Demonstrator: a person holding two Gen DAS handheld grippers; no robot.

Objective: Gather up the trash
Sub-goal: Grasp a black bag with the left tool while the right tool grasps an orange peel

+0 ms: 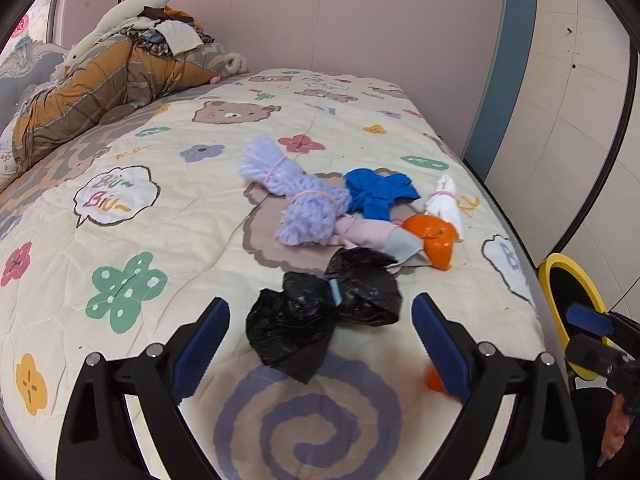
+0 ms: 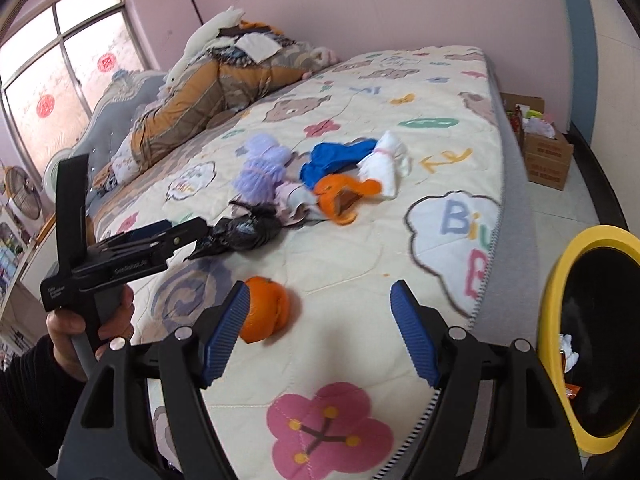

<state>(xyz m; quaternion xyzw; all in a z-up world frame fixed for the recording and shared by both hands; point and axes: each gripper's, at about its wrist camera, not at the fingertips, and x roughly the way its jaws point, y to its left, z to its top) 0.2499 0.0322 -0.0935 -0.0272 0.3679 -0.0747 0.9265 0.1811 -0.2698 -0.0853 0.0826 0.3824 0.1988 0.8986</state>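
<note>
left gripper (image 1: 320, 336) gaped, empty, astride crumpled black plastic bag (image 1: 320, 316); right gripper (image 2: 320, 332) apart, empty, near orange peel (image 2: 264, 308) by bed's (image 2: 460, 320) foot edge. best centred before squeezing.

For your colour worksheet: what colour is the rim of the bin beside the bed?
Yellow rim, black inside; clearest in the right wrist view.

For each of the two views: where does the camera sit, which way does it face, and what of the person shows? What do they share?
Left wrist: on the left tool, angled down at the black bag; right tool at right edge.
Right wrist: on the right tool, facing an orange peel; left tool and the hand holding it at left.
Shared: bed, cloth bundles, yellow bin.
</note>
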